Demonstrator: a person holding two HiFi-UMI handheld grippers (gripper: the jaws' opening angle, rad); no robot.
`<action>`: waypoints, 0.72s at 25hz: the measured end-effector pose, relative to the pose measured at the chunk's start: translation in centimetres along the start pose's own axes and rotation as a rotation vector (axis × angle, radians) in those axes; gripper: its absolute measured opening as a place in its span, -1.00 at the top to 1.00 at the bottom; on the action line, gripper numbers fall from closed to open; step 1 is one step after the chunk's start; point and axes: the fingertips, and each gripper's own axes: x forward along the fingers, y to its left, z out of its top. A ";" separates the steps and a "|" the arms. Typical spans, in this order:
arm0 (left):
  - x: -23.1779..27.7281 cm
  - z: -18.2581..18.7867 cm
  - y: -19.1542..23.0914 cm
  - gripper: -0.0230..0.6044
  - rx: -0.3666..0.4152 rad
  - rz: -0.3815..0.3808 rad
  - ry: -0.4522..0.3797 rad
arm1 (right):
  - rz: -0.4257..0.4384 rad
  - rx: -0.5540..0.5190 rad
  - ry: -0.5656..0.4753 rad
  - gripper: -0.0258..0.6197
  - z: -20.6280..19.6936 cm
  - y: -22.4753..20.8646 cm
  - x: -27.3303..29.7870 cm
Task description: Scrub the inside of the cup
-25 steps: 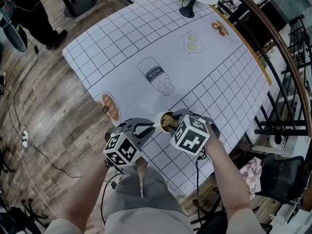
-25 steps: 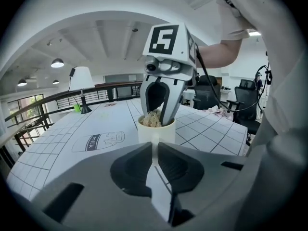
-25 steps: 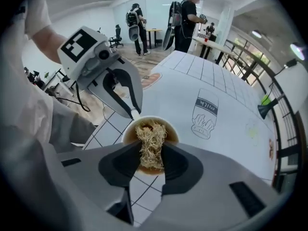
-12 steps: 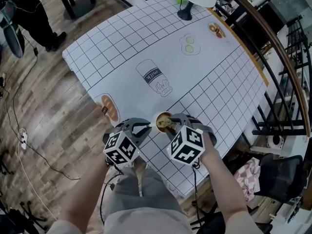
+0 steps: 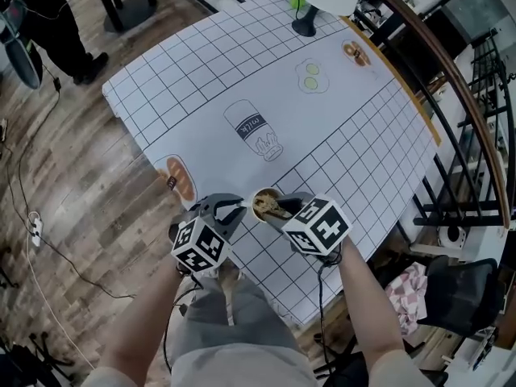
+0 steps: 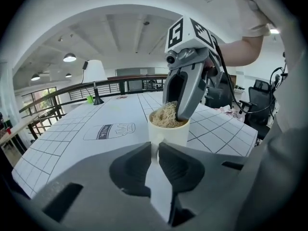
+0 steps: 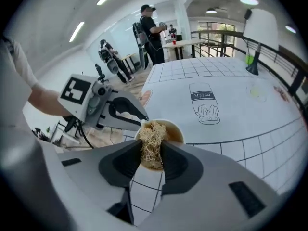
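A white desk [image 5: 355,135] with a black grid cover fills the head view, and a lamp [image 5: 307,21] stands at its far edge. Both grippers work at the near edge.

The left gripper [image 6: 153,147] reaches in almost level. Its jaws have just been opening a little, yet they stand only a slit apart, and a narrow white part of the cup's near side sits between them, so it appears to steady the cup. The right gripper [image 7: 152,148] points steeply down, its jaws pressed onto a wad of tan fibrous scrubber [image 6: 166,115].

The cup [image 5: 258,197], pale and upright, stands just inside the near edge of the desk, between the two grippers. The scrubber fills its mouth and rises above the rim.

By the look of it, the scrubbing is under way, with the wad already inside the cup. The next move likely calls for the right gripper to twist and push the wad round the inner wall and down to the bottom, while the left gripper firms its hold so the cup neither turns nor tips off the edge.

The only readable writing is "milk", on a bottle drawing [image 5: 256,131] printed at the desk's middle.
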 end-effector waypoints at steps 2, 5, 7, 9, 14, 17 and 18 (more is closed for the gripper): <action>0.1 -0.1 0.4 0.75 -0.013 0.033 -0.008 | 0.050 0.118 -0.085 0.56 0.5 -0.2 -0.5; 0.1 -0.5 0.4 0.75 -0.020 0.051 -0.010 | 0.118 0.299 -0.214 0.56 1.1 -0.7 -1.7; -0.1 -0.9 0.3 0.75 -0.019 0.046 -0.002 | 0.144 0.372 -0.287 0.56 1.4 -0.7 -2.6; -0.2 -1.1 0.3 0.75 -0.019 0.048 0.009 | 0.146 0.402 -0.353 0.56 1.8 -0.6 -3.6; -0.7 -0.6 -0.5 0.68 -0.107 0.025 0.015 | 0.099 0.418 -0.502 0.56 3.5 -0.6 -7.7; -1.9 0.1 -0.5 0.64 -0.181 0.022 0.005 | 0.022 0.369 -0.538 0.56 4.3 -0.7 -10.2; -2.5 0.6 -0.3 0.64 -0.193 0.028 -0.009 | -0.009 0.353 -0.553 0.56 4.6 -0.8 -11.0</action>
